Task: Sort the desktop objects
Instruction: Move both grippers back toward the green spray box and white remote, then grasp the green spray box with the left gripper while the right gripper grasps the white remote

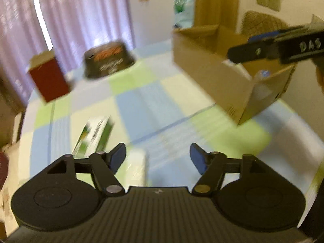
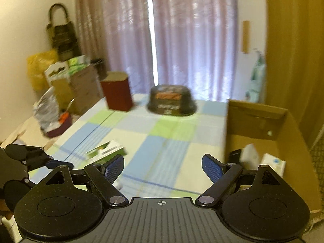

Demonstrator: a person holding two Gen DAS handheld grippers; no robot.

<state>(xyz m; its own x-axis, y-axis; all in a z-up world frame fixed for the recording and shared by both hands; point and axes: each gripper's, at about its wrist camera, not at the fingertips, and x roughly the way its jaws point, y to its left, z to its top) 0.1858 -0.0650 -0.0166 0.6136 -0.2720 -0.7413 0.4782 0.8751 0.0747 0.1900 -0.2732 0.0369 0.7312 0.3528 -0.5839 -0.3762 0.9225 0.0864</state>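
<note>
A green and white carton [image 1: 93, 138] lies flat on the checked tablecloth [image 1: 141, 101], at the near left, and a pale white packet [image 1: 136, 166] lies just beside it — right under the left gripper [image 1: 158, 155]. This gripper has its blue-padded fingers wide apart and holds nothing. The right gripper [image 2: 163, 167] is spread wide too and is empty; it hovers above the near edge of the cloth. At the right stands an open cardboard box [image 2: 283, 141], and inside it some white packets [image 2: 272, 163] and a dark item are visible (too blurred to name). At the far side of the table stand a dark red box [image 2: 117, 94], upright, and to its right a black bowl-shaped container [image 2: 172, 102] with orange print. Behind them hang pale purple curtains [image 2: 182, 40].
</note>
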